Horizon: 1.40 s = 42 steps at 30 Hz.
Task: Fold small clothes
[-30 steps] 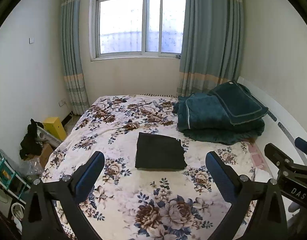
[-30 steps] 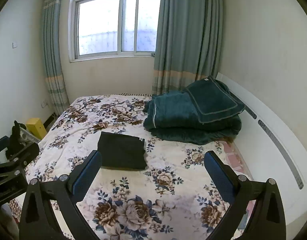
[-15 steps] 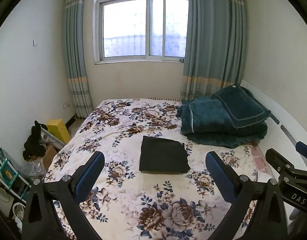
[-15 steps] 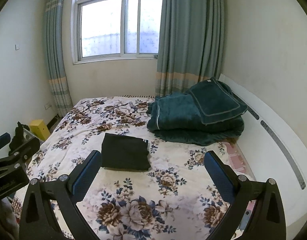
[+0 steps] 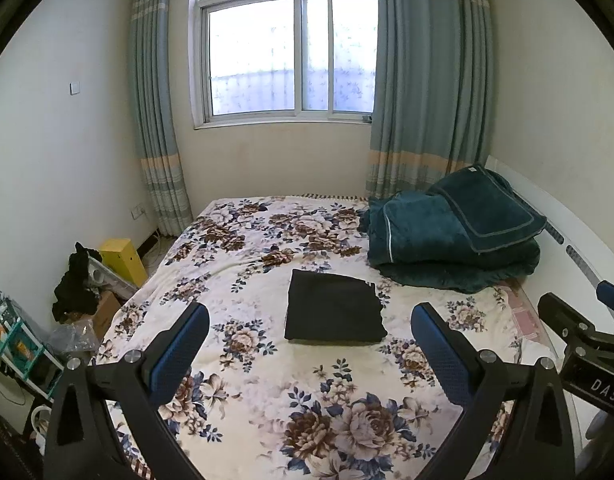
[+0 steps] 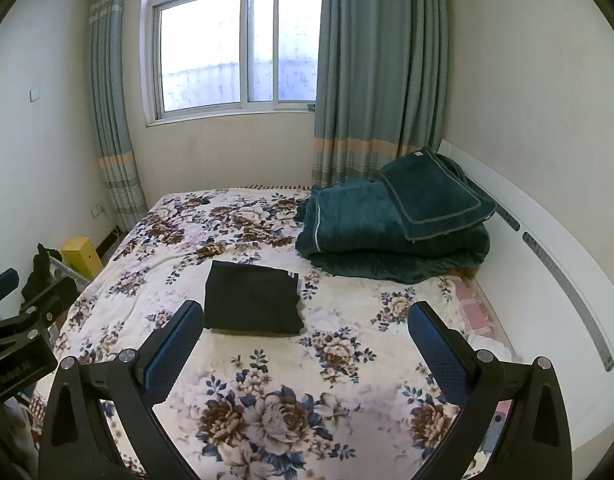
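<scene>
A small black garment point(image 5: 334, 310) lies folded into a flat rectangle in the middle of the floral bed cover point(image 5: 267, 380); it also shows in the right wrist view point(image 6: 253, 298). My left gripper point(image 5: 309, 316) is open and empty, held above the near part of the bed, well short of the garment. My right gripper point(image 6: 305, 312) is open and empty too, beside the left one. The right gripper's body shows at the right edge of the left wrist view point(image 5: 583, 340); the left gripper's body shows at the left edge of the right wrist view point(image 6: 23, 320).
A pile of folded dark green blankets point(image 5: 451, 236) sits at the far right of the bed by the white headboard point(image 6: 547, 256). On the floor left of the bed are a yellow box point(image 5: 123, 254), black clothes point(image 5: 75, 284) and clutter. A window point(image 5: 287, 56) with curtains is behind.
Both grippers have lifted and tilted upward, so the bed and the folded garment sit lower in both views. The garment itself has not moved. Both grippers stay open.
</scene>
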Tool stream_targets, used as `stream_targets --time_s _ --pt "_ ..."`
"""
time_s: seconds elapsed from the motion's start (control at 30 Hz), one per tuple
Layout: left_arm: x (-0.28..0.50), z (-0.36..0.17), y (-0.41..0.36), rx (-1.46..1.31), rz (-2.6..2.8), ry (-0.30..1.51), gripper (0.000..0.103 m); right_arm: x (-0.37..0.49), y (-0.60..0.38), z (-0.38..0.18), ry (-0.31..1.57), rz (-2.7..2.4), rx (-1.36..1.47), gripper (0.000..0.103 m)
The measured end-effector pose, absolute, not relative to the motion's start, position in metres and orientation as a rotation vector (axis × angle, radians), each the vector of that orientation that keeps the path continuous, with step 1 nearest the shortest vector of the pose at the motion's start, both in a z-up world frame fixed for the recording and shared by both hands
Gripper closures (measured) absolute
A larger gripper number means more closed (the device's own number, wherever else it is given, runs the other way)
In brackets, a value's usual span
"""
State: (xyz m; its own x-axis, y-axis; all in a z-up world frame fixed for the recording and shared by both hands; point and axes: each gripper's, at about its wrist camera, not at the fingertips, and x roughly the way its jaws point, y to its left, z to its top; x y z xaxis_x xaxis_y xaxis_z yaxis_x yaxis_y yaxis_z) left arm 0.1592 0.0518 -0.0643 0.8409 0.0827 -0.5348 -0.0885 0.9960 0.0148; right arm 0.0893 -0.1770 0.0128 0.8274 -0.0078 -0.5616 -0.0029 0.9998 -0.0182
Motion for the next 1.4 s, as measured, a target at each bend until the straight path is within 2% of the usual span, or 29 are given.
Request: stream_targets --time_s 1.4 --pt "0.155 -0.061 0.050 0.005 0.097 0.540 0.000 0.088 -0.167 0.013 0.591 0.004 -0.012 0.000"
